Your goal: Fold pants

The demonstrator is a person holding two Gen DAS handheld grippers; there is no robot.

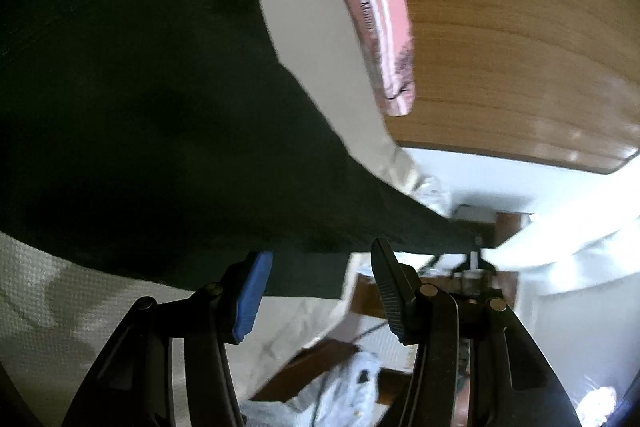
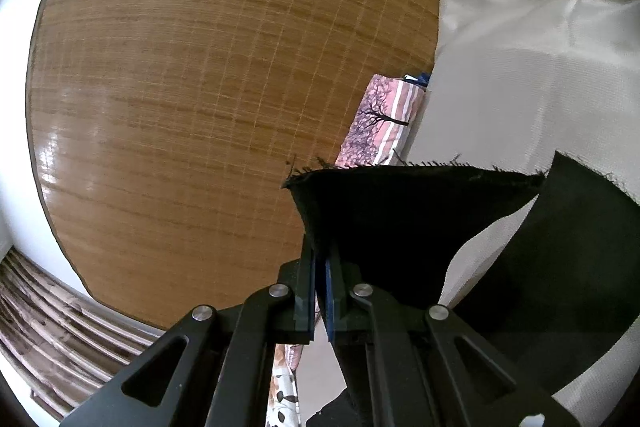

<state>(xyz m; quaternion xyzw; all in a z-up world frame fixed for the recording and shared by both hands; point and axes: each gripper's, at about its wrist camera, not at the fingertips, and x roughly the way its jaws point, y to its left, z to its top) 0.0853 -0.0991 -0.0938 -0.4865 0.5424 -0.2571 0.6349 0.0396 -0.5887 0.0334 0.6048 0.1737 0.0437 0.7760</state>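
Over the cream sheet point(image 2: 520, 87): black pants point(image 2: 400, 219) lifted, frayed hem pinched tight in right gripper point(image 2: 320, 267); left gripper point(image 1: 320, 291) half spread (nothing between), just under the cloth.

left claw point(image 1: 320, 267) half open, empty, right claw point(image 2: 320, 267) clamped shut on cloth

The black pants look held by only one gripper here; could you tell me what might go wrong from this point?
1. The right gripper pinches only a narrow strip near the frayed hem of the black pants; that thin bite could slip.
2. The left gripper is open with cloth between its fingers but no pad pressing, so that side could sag and skew the fold.
3. The pink pillow lies close beside the pants on the cream sheet; dragged cloth might catch it.
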